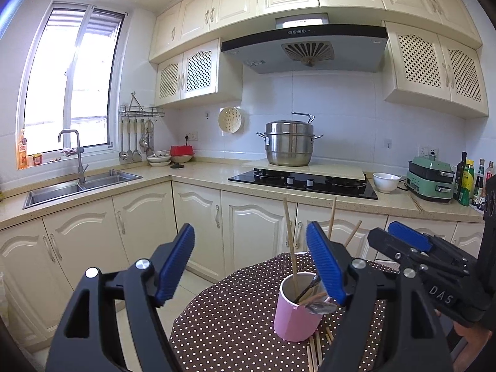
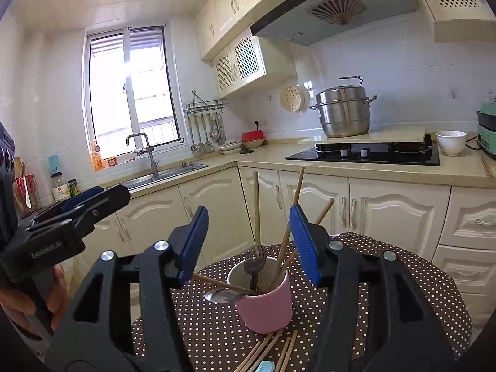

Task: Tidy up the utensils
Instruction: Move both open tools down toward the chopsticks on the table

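Observation:
A pink cup (image 2: 269, 310) stands on a round table under a brown dotted cloth (image 2: 403, 279). In it stand several wooden chopsticks (image 2: 256, 210) and a dark fork (image 2: 252, 263). A metal spoon (image 2: 223, 296) sticks out over the cup's rim. My right gripper (image 2: 248, 214) is open above and just short of the cup, its pads touching nothing. My left gripper (image 1: 249, 232) is open too, left of the cup (image 1: 297, 319) and empty. Loose chopsticks (image 2: 269, 350) lie on the cloth in front of the cup. Each gripper shows in the other's view: the right gripper (image 1: 383, 232) and the left gripper (image 2: 114, 190).
Cream cabinets and a counter run behind the table, with a black cooktop (image 1: 303, 183), a steel steamer pot (image 1: 290, 144), a white bowl (image 1: 386, 182) and a sink (image 1: 77, 186). A green appliance (image 1: 431, 179) and bottles stand at the right. A pale blue thing (image 2: 265, 367) lies among the loose chopsticks.

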`<action>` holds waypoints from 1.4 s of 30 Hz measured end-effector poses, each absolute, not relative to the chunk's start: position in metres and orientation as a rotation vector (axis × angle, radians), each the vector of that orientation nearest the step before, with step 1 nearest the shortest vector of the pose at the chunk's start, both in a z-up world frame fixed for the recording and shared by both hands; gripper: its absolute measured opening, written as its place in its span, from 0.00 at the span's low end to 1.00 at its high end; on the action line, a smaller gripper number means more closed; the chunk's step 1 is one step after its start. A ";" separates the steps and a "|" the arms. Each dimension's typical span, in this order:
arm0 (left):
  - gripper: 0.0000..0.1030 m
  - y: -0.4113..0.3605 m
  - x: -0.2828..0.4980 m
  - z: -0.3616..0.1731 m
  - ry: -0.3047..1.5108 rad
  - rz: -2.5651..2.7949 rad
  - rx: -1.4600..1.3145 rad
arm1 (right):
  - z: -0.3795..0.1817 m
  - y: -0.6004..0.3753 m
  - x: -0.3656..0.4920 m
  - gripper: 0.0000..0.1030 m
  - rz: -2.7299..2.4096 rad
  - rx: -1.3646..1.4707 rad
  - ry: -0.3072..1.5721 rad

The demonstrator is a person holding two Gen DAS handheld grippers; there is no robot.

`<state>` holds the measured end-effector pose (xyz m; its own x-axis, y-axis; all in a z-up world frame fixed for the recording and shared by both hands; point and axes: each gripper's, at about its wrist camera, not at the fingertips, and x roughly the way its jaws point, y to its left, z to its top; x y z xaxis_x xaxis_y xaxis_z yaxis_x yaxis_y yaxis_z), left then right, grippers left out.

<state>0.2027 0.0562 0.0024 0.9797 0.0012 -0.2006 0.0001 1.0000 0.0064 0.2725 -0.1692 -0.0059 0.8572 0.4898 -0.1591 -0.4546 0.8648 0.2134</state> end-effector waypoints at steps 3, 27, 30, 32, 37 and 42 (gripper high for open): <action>0.71 0.053 0.192 0.002 0.208 0.004 0.008 | -0.004 -0.172 0.260 0.53 0.495 0.166 0.209; 0.71 0.030 0.188 -0.113 0.847 -0.241 -0.023 | -0.091 -0.202 0.233 0.61 0.408 0.083 0.571; 0.70 0.026 0.202 -0.139 0.946 -0.257 -0.047 | -0.109 -0.203 0.236 0.61 0.412 0.082 0.639; 0.62 0.027 0.210 -0.154 0.998 -0.264 -0.052 | -0.118 -0.204 0.238 0.61 0.412 0.075 0.671; 0.59 0.027 0.231 -0.191 1.107 -0.247 -0.056 | -0.129 -0.207 0.241 0.61 0.419 0.078 0.709; 0.59 0.022 0.239 -0.201 1.121 -0.235 -0.024 | -0.133 -0.210 0.246 0.61 0.421 0.087 0.727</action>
<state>0.2394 0.0218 -0.2009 0.4131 -0.1987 -0.8887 0.1744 0.9751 -0.1369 0.2463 -0.2105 -0.1334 0.6680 0.4023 -0.6261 -0.3426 0.9131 0.2211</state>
